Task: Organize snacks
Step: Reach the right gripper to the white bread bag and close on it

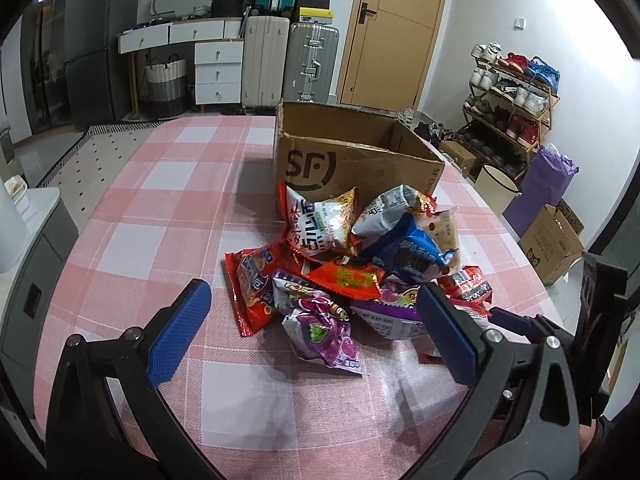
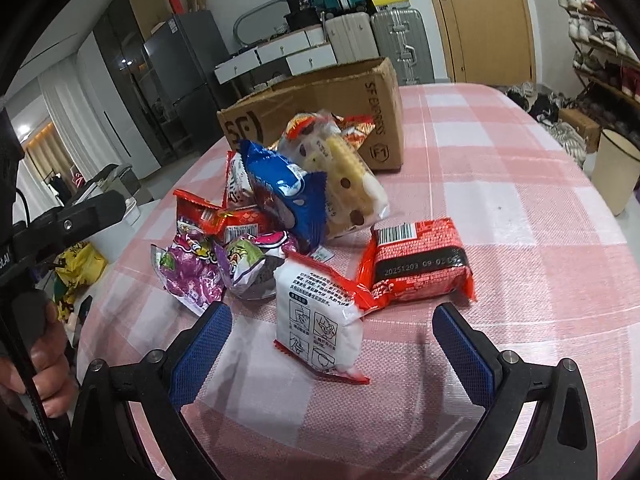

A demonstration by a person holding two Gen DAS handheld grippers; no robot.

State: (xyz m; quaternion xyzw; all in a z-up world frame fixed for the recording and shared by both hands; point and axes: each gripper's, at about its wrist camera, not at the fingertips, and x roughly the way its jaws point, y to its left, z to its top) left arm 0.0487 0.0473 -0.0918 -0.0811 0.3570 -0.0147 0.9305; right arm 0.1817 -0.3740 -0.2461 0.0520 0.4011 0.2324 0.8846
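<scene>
A pile of snack packets (image 1: 352,264) lies on the pink checked tablecloth (image 1: 160,208) in front of an open cardboard box (image 1: 344,152) marked SF. My left gripper (image 1: 314,320) is open, its blue pads on either side of a purple packet (image 1: 324,332) at the pile's near edge, not touching it. In the right wrist view my right gripper (image 2: 332,340) is open around a white packet (image 2: 320,328) with red edges. Behind it lie a red packet (image 2: 416,264), a blue packet (image 2: 280,188) and a clear packet of biscuits (image 2: 344,172). The box (image 2: 320,112) stands behind the pile.
The table's left edge (image 1: 72,240) borders a grey cabinet (image 1: 36,248). Beyond the right edge are a shoe rack (image 1: 512,108), a cream bin (image 1: 496,188) and a floor box (image 1: 556,244). A hand (image 2: 44,364) holds the other gripper's handle at far left.
</scene>
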